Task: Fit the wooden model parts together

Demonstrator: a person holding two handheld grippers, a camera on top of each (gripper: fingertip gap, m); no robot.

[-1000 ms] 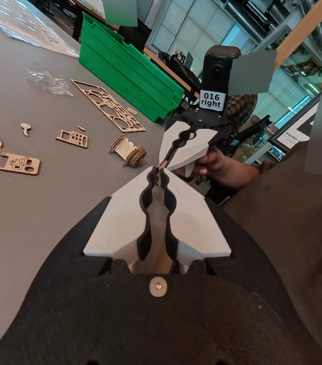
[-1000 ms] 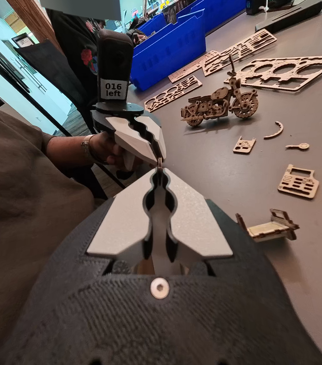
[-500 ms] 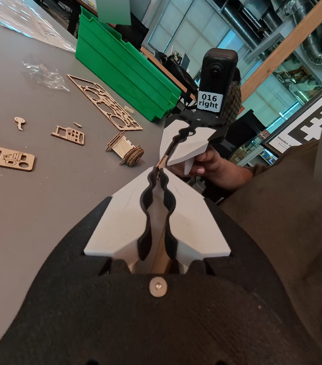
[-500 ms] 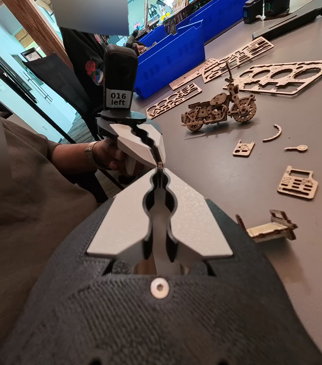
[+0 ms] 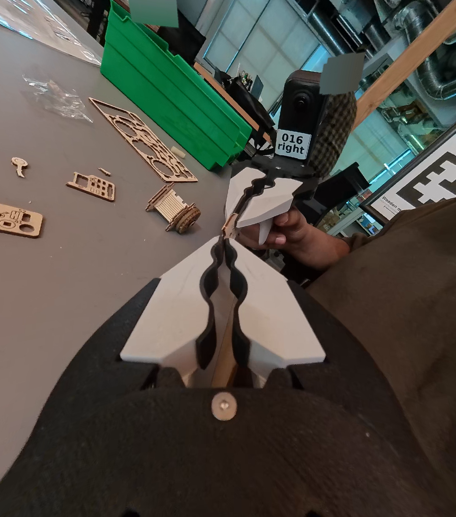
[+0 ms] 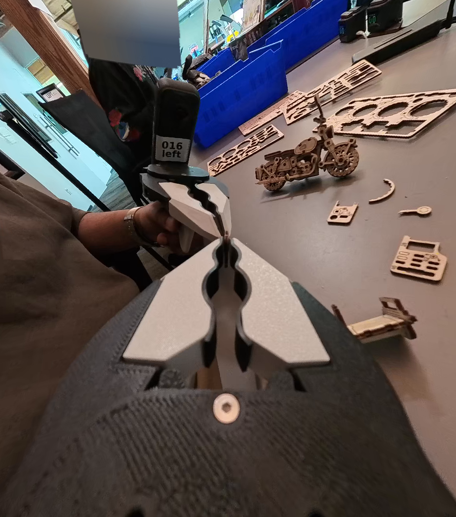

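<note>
My left gripper (image 5: 222,241) is shut on a thin wooden part seen edge-on between its fingertips. My right gripper (image 6: 225,242) is shut on a small flat wooden part (image 5: 228,225). The two grippers are held tip to tip above the near edge of the grey table (image 5: 53,279), and the two parts meet between the tips. The right gripper shows opposite in the left wrist view (image 5: 232,221). The left gripper shows opposite in the right wrist view (image 6: 221,225). How the parts join is hidden by the fingers.
On the table lie a small wooden sub-assembly (image 5: 175,213), several loose flat parts (image 5: 91,187), a cut-out sheet (image 5: 143,140), a plastic bag (image 5: 53,98) and a green bin (image 5: 170,92). A finished wooden motorcycle (image 6: 307,165), more sheets (image 6: 397,114) and a blue bin (image 6: 243,103) stand farther off. My two grippers' fingertips are within a few centimetres of each other. From the left gripper's tips to the finished wooden motorcycle (image 6: 307,165) is close to 15 cm.
Both grippers stay shut and tip to tip. They have only shifted and tilted slightly in the hands; the parts on the table have not moved.
</note>
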